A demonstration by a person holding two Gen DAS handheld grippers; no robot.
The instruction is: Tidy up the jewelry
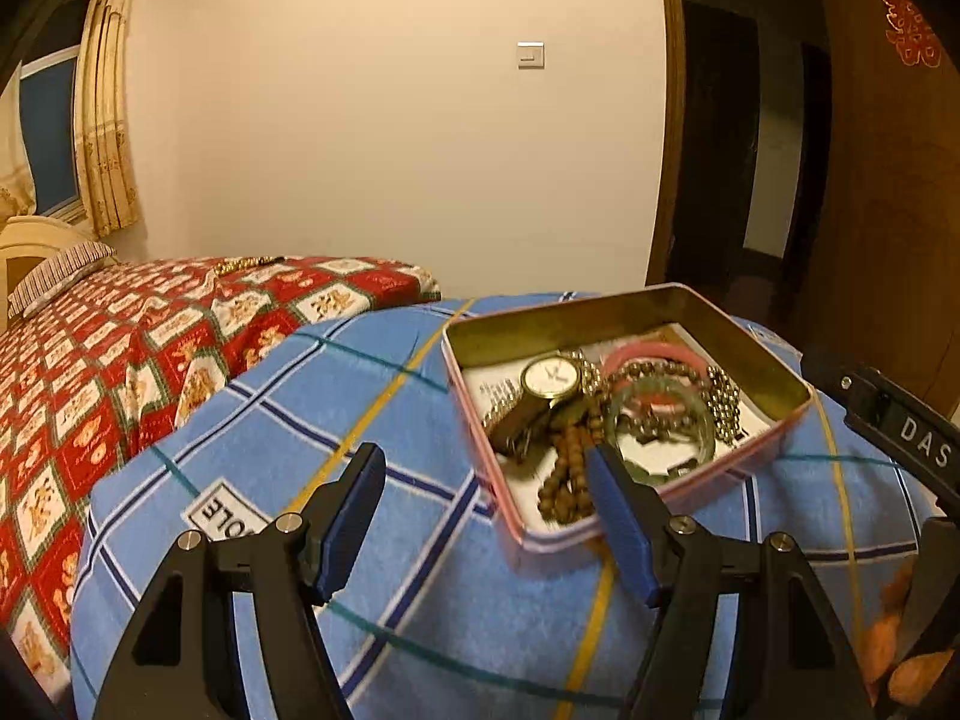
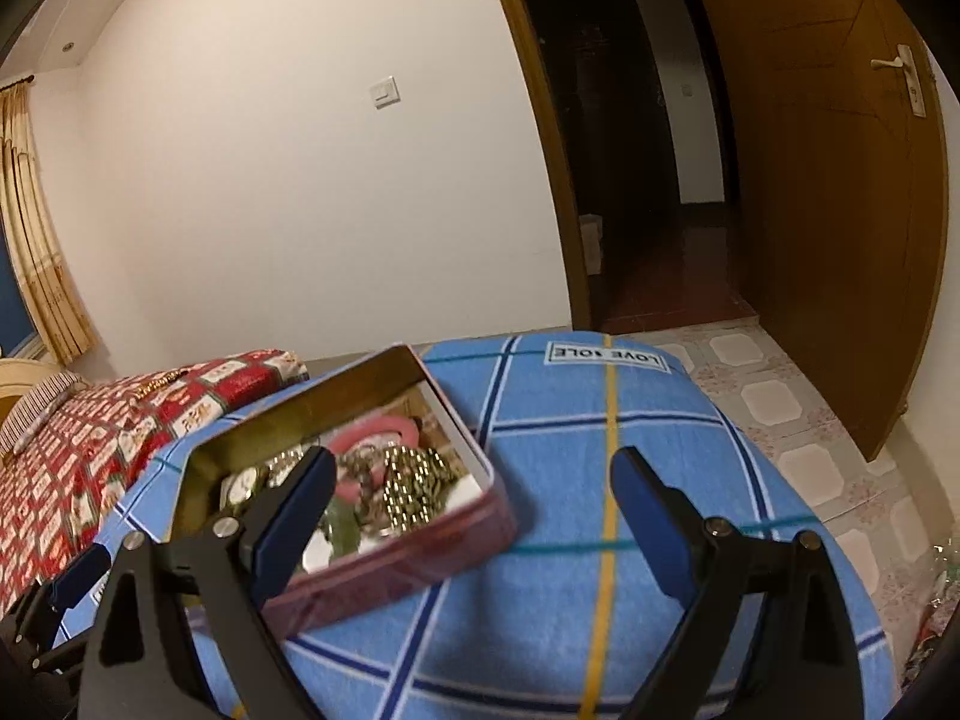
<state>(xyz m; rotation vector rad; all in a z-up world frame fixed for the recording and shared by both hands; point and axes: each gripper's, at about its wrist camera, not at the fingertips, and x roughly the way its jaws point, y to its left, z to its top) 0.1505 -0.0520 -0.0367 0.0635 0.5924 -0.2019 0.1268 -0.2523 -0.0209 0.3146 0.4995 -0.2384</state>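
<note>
A pink tin box (image 1: 672, 495) with a gold inside sits open on a blue plaid blanket (image 1: 312, 408). It holds a gold watch (image 1: 549, 377), a pink bangle (image 1: 651, 353), a green bangle (image 1: 663, 414), brown bead strings (image 1: 567, 480) and a gold bead chain (image 1: 723, 402). My left gripper (image 1: 486, 456) is open, its right finger over the tin's near edge. The tin also shows in the right wrist view (image 2: 414, 546). My right gripper (image 2: 474, 462) is open above the tin's right corner, empty.
A red patterned bedspread (image 1: 108, 372) lies to the left, with a small gold item (image 1: 246, 264) on it far back. An open wooden door (image 2: 840, 210) and a tiled floor (image 2: 798, 420) are to the right. The right gripper's body (image 1: 900, 426) shows at the left view's edge.
</note>
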